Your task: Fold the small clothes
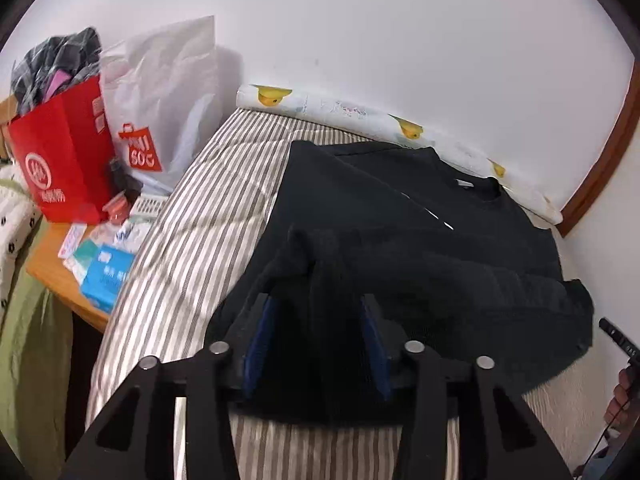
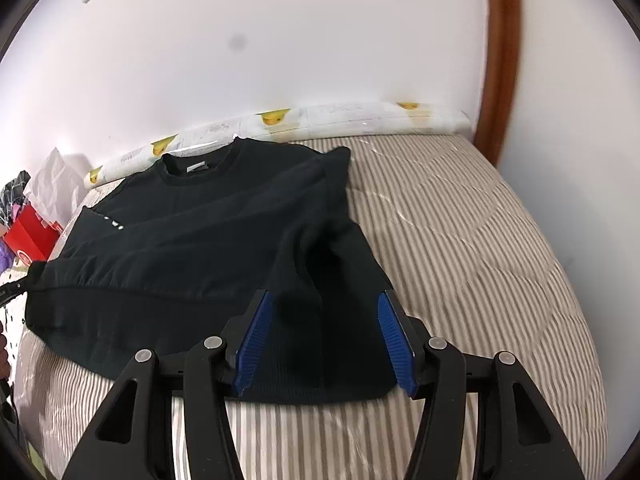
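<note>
The black sweatshirt (image 2: 208,240) lies on the striped mattress (image 2: 480,240) in the middle of both views, its round collar (image 2: 192,168) with a small white label toward the far wall and its hem toward the cameras. It appears already part folded: a sleeve seems laid across the body, which would explain the diagonal edge running through the centre of the left wrist view, and a short white mark (image 1: 436,220) shows along it.

The left gripper (image 1: 316,320) sits low in its frame over the near left corner of the hem, its blue pads (image 1: 260,340) standing moderately apart with dark cloth between them; the pads do not seem to press the cloth. The right gripper (image 2: 326,320) sits likewise over the near right corner, pads (image 2: 256,340) parted and clear of the fabric lying between them. With one gripper at each hem corner and the jaws loose, the garment looks just set down flat rather than lifted.

Along the wall at the top of the mattress runs a white roll printed with yellow ducks (image 1: 360,114). At the left of the left wrist view a wooden side table (image 1: 52,264) carries a red paper bag (image 1: 60,152) stuffed with clothes, a white shopping bag (image 1: 168,96) and small boxes (image 1: 104,272), all well apart from the sweatshirt. A brown door frame (image 2: 500,60) rises at the upper right of the right wrist view. Nothing lies on the open mattress to the sweatshirt's right.
</note>
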### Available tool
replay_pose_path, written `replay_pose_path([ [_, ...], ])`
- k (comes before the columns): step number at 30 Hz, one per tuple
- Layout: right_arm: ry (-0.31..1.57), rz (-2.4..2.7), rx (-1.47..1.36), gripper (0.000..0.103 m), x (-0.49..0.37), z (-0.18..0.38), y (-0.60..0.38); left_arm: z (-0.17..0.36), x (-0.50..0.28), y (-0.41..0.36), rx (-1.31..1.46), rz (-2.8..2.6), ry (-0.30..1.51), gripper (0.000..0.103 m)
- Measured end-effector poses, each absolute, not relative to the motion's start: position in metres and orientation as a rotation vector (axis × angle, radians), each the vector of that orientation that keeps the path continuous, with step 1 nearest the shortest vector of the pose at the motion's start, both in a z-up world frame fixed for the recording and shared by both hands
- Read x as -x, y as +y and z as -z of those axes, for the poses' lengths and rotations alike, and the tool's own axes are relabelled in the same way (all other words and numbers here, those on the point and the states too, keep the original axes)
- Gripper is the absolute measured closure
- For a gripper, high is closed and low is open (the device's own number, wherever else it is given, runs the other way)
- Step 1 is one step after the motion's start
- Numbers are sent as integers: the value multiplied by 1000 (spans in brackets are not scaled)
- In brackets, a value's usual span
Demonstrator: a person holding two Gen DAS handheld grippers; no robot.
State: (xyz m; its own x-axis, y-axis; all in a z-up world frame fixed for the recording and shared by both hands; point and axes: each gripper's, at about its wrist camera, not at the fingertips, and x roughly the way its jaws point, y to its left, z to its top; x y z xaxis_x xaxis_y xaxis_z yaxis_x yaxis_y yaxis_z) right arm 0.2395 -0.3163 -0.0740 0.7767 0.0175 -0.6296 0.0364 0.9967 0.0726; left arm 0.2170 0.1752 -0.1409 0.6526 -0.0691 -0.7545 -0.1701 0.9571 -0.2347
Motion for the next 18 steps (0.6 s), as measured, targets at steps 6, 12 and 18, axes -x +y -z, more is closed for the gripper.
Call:
replay_pose_path([
  [6,726,7,-154,48,-204,100,-326,155,-179,176,347,-26,893,52],
  [12,762,-32,-229,48,-189,127,-323,167,-158,181,393,-24,914,50],
  [18,767,-21,-309,48,-188,133,-327,180,-156,188,463,-19,917,50],
])
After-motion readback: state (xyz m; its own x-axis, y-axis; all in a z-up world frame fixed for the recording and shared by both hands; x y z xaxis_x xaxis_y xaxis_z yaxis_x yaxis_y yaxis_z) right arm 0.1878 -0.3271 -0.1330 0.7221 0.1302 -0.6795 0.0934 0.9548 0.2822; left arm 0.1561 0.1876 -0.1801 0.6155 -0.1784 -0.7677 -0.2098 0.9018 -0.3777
